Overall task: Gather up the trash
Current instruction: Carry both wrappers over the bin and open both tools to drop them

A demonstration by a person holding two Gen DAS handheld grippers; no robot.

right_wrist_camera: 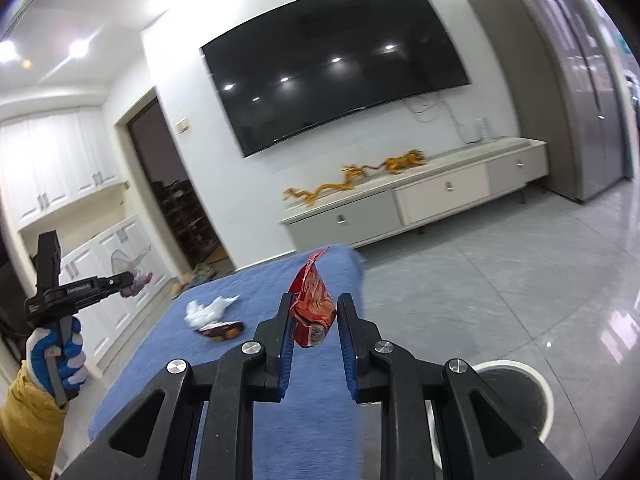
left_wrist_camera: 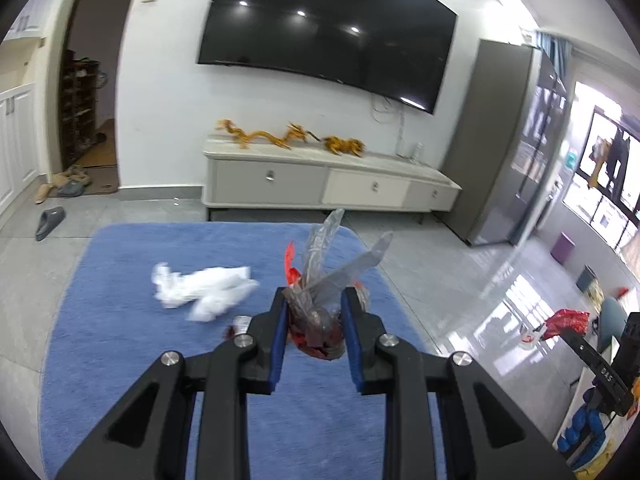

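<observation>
My left gripper (left_wrist_camera: pixel 314 300) is shut on a crumpled clear plastic wrapper with red bits (left_wrist_camera: pixel 320 320), held above the blue rug (left_wrist_camera: pixel 120 340). My right gripper (right_wrist_camera: pixel 314 306) is shut on a red snack bag (right_wrist_camera: pixel 312 308) and holds it up over the rug (right_wrist_camera: pixel 168 360). A white crumpled tissue (left_wrist_camera: pixel 204 290) lies on the rug, also in the right wrist view (right_wrist_camera: pixel 208 310). A dark snack wrapper (right_wrist_camera: pixel 222 330) lies next to it; it peeks out beside the left finger (left_wrist_camera: pixel 238 324). The left gripper with its wrapper shows at far left of the right wrist view (right_wrist_camera: pixel 132 280).
A white-rimmed round bin (right_wrist_camera: pixel 516 396) stands on the grey tile floor under the right gripper. A TV cabinet (left_wrist_camera: pixel 320 184) with gold dragon figures stands against the far wall under a TV. A grey slipper (left_wrist_camera: pixel 50 222) lies left of the rug. A grey fridge (left_wrist_camera: pixel 508 152) stands at right.
</observation>
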